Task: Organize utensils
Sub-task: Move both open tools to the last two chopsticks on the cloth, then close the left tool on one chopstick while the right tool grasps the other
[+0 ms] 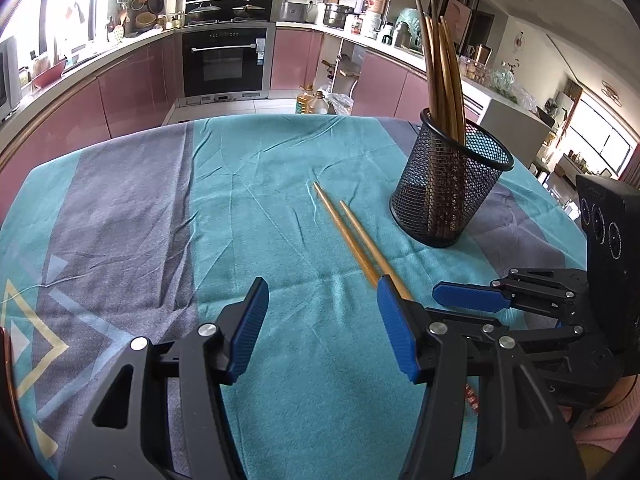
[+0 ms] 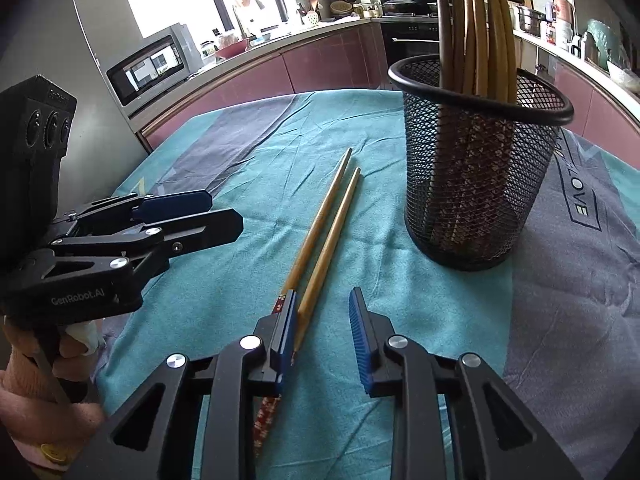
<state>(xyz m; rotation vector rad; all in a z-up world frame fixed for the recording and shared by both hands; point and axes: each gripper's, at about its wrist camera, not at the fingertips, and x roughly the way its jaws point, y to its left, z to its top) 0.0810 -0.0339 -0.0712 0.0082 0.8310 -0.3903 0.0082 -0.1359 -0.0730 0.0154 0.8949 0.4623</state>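
Bamboo chopsticks, two of them, lie side by side on the teal cloth, just beside the black mesh holder, which already has a bundle of them standing in it, too tightly packed to count; the right gripper straddles the right-hand stick near its patterned end, jaws narrowed but not yet pressing it; the other stick runs under the left finger, so I'd shift right and squeeze square on the one shaft; the left gripper hangs open over bare cloth, holding nothing.
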